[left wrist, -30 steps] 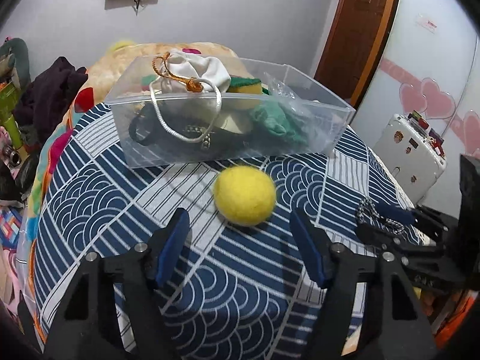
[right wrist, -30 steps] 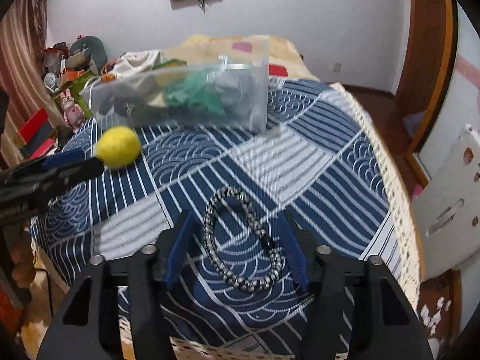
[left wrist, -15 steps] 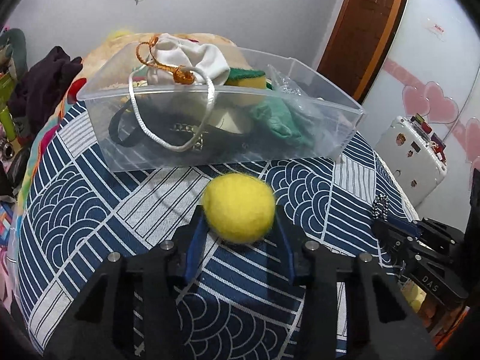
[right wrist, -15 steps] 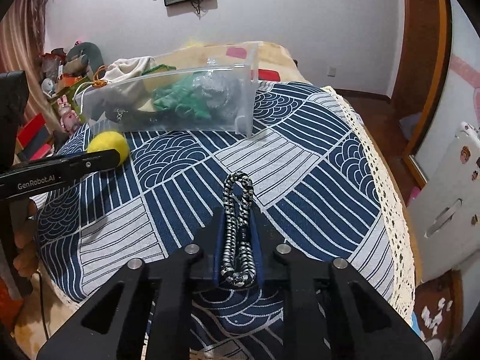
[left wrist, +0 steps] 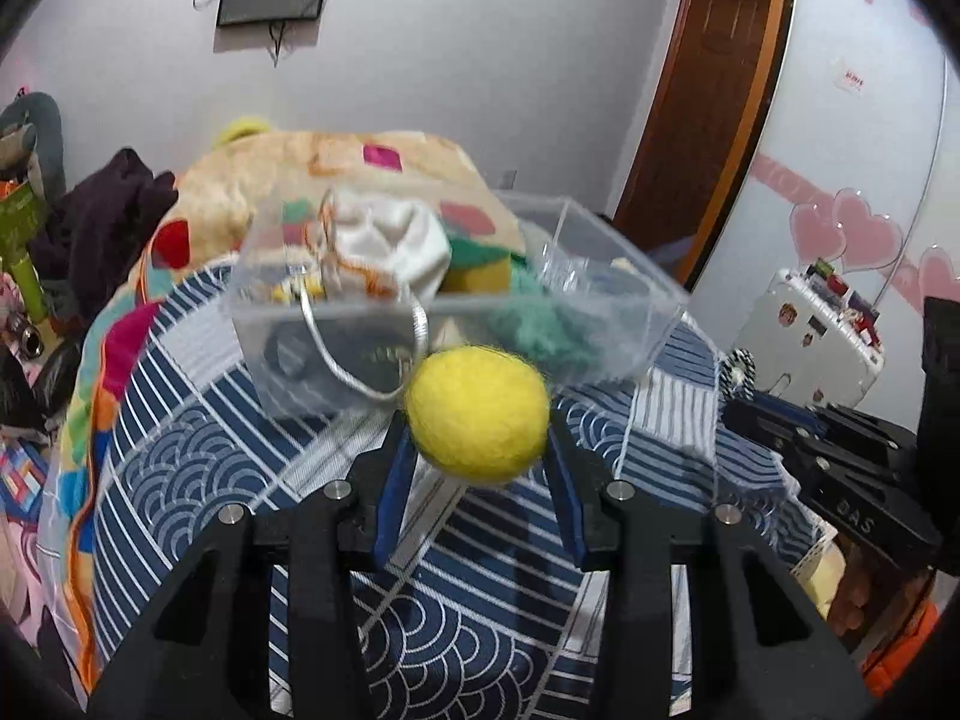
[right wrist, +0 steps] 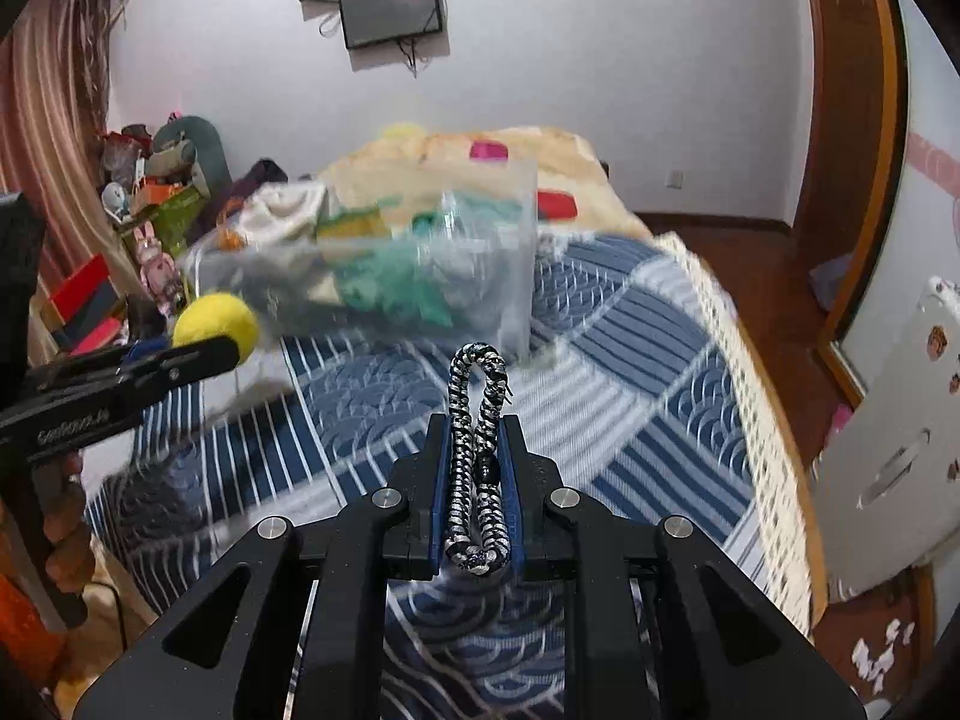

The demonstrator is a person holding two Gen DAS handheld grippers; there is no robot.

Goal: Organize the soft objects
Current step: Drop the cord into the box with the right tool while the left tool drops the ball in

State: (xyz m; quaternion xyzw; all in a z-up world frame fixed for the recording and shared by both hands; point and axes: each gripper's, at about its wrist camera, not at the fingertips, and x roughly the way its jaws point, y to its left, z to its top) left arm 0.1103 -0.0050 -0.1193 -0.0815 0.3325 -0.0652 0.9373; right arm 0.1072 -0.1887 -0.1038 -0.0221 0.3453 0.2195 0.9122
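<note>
Now left tool [left wrist: 477, 420] clamps yellow ball [left wrist: 478, 414]; right tool [right wrist: 477, 450] clamps braided cord [right wrist: 477, 450].

The ball [left wrist: 478, 414] looks like fuzzy matt felt. The cord [right wrist: 477, 456] is rough braid. The bin [left wrist: 606, 306] is clear glossy plastic; the cloth [left wrist: 198, 456] is matt woven fabric.

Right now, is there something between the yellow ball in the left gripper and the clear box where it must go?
Nothing visible blocks it. The left gripper holds the yellow ball just in front of the clear box. Only the box's near wall lies between, so the ball must pass over the rim. The box is open on top but already fairly full.
</note>
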